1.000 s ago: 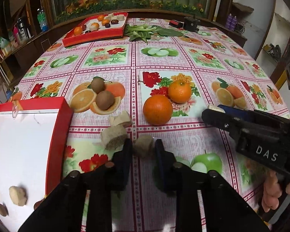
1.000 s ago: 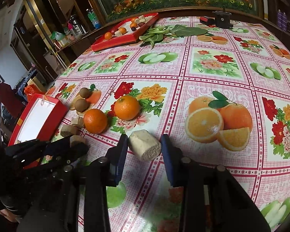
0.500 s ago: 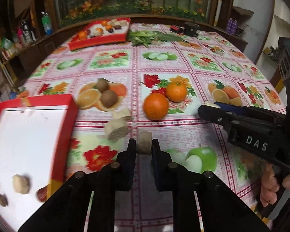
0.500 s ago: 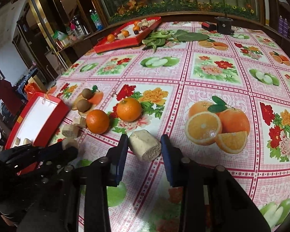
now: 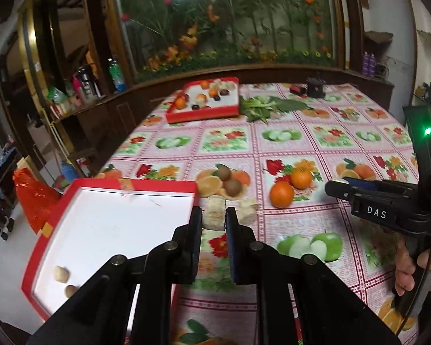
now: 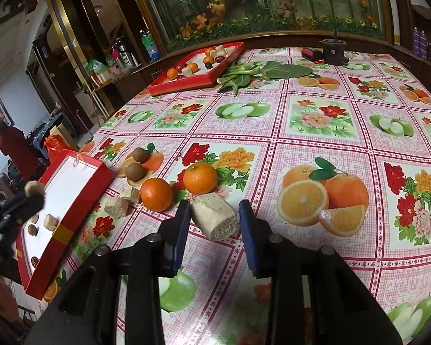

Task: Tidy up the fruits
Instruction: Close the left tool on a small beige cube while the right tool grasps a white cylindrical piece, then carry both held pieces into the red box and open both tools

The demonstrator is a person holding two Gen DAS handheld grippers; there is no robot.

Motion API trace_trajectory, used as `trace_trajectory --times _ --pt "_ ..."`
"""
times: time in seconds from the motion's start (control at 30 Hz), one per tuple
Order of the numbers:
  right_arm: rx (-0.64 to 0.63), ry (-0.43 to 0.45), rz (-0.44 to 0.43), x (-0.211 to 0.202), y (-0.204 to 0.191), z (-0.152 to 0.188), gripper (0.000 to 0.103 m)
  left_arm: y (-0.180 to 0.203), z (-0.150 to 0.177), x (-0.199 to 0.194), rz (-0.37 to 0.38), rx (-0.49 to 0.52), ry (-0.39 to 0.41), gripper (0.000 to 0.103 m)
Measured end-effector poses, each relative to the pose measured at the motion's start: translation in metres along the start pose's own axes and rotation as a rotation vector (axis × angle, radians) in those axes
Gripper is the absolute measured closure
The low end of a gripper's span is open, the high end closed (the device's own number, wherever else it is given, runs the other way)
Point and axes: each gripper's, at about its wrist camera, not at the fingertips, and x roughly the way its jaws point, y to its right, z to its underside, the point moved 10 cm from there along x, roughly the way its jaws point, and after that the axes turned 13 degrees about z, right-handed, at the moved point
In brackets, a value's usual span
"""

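Observation:
My left gripper [image 5: 214,220] is shut on a tan cut chunk [image 5: 214,214], held above the table by the right edge of the near red tray [image 5: 129,185]. That tray holds two small pieces [image 5: 61,273]. My right gripper [image 6: 215,215] is open, its fingers standing either side of a beige chunk [image 6: 215,215] that lies on the tablecloth. Two oranges [image 6: 156,194] and two kiwis [image 6: 135,171] sit just beyond it. Loose chunks [image 6: 116,207] lie beside the near red tray [image 6: 80,201]. The left gripper [image 6: 34,191] shows at the far left.
A second red tray [image 5: 204,112] with assorted fruit stands at the table's far side, with leafy greens [image 5: 267,106] next to it. A black object [image 6: 333,51] sits at the far edge. A hand [image 5: 411,270] holds the right gripper's handle.
My left gripper closed on the tan chunk, lifted it off the table and carried it left toward the near tray. The right gripper stayed open around the beige chunk.

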Motion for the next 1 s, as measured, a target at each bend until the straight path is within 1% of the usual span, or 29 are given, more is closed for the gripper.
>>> trace_trajectory --times 0.27,0.47,0.6,0.73,1.0 --pt "0.003 0.038 -0.002 -0.006 -0.006 -0.004 0.066 -0.025 -0.002 -0.021 -0.048 -0.033 0.049 0.089" --pt "0.021 0.052 -0.041 -0.010 -0.022 -0.007 0.066 -0.045 0.000 -0.031 -0.080 -0.061 0.073 0.089" --pt "0.021 0.063 -0.085 -0.012 -0.045 -0.009 0.066 -0.057 0.003 -0.037 -0.102 -0.074 0.084 0.089" --pt "0.014 0.070 -0.152 -0.016 -0.077 -0.010 0.066 -0.070 0.005 -0.042 -0.118 -0.095 0.094 0.089" --pt "-0.012 0.078 -0.246 -0.020 -0.132 -0.006 0.066 -0.093 0.012 -0.049 -0.144 -0.124 0.104 0.089"
